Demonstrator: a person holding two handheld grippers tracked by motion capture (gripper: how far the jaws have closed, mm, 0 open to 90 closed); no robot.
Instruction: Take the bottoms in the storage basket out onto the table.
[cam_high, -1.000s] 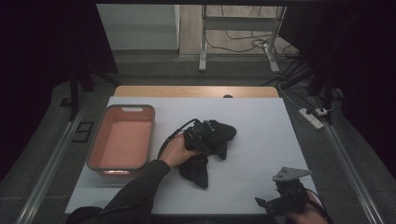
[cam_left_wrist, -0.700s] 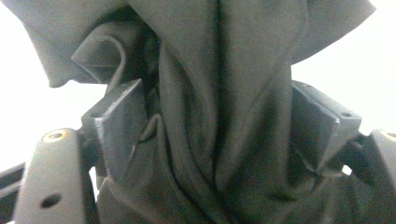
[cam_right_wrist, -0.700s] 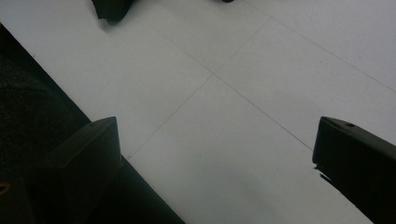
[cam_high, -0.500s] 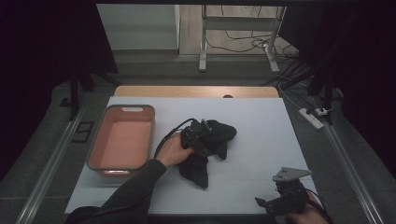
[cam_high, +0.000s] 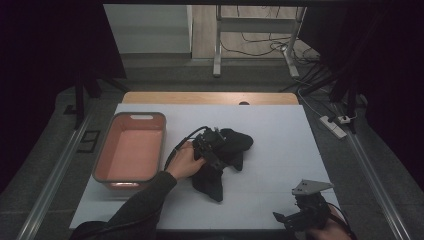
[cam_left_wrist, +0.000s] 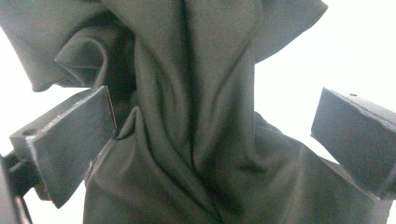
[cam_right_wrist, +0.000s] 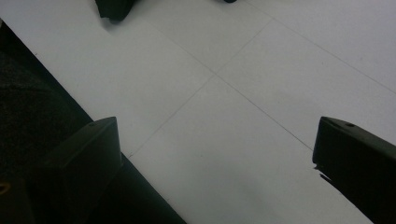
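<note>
Cloth: dark crumpled cloth (cam_high: 222, 160) at the middle of the white tabletop (cam_high: 280, 135).
Left gripper: left gripper (cam_left_wrist: 215, 135) on the cloth, jaws wide apart, folds between them, not clamped.
Right gripper: right gripper (cam_right_wrist: 215, 163) at the near right corner, jaws wide apart over bare tabletop.
Tub: pink tub (cam_high: 131, 150) along the left edge.
</note>
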